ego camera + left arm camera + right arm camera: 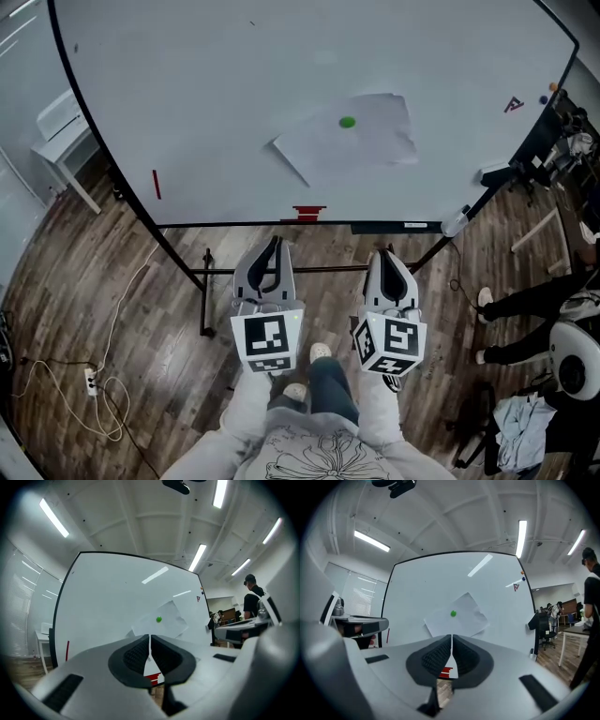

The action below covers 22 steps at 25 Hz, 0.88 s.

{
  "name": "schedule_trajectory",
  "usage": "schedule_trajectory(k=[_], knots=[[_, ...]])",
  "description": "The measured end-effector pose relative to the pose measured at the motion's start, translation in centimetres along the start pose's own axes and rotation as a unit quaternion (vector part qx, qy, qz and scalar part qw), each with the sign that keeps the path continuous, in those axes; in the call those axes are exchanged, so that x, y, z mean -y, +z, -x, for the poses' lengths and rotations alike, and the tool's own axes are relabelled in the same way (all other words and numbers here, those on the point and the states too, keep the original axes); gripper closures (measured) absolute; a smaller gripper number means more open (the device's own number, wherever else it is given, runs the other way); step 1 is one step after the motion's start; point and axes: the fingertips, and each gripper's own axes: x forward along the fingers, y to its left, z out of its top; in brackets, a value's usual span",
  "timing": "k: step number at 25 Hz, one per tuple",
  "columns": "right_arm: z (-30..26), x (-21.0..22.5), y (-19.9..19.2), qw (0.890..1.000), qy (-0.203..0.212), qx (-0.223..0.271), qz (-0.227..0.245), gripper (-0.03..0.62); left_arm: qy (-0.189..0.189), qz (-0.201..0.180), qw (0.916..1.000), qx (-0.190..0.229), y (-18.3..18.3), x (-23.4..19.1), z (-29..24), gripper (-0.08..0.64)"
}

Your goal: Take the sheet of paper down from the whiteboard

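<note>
A white sheet of paper hangs tilted on the whiteboard, pinned by a round green magnet. The sheet and the magnet also show in the left gripper view, and the sheet with its magnet in the right gripper view. My left gripper and right gripper are side by side, well short of the board, pointing level at it. Both are shut with nothing between the jaws.
A red eraser sits on the board's bottom rail and a red marker at its left. A person stands at the right near desks. A white cable lies on the wooden floor at the left.
</note>
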Motion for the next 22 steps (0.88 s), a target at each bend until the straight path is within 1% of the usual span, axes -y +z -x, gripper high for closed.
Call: schedule_trajectory(k=[4,12,17,20,21,22], knots=[[-4.3,1.7,0.1,1.000,0.017,0.002,0.002,0.589,0.018,-0.001,0.9998,-0.004,-0.5,-0.2,-3.8,0.548],[-13.7,4.8,2.8,0.997,0.061,0.031,0.020,0.589,0.065,-0.012,0.9978,0.008,0.5,-0.5,-12.4,0.546],[-18.3,5.0,4.0,0.994,0.095,0.044,0.030,0.589,0.105,-0.026,0.9941,0.007,0.9,-1.4,-15.9,0.546],[-20.4,4.9,4.8,0.992,0.110,0.050,0.035,0.589,0.118,-0.027,0.9927,0.002,0.8,-2.1,-17.4,0.545],[-21.0,4.8,5.0,0.991,0.114,0.053,0.038,0.589,0.119,-0.022,0.9927,0.001,0.6,-2.4,-17.9,0.539],[-21.5,4.8,5.1,0.991,0.118,0.055,0.040,0.588,0.119,-0.016,0.9928,-0.001,0.4,-2.6,-18.3,0.508]])
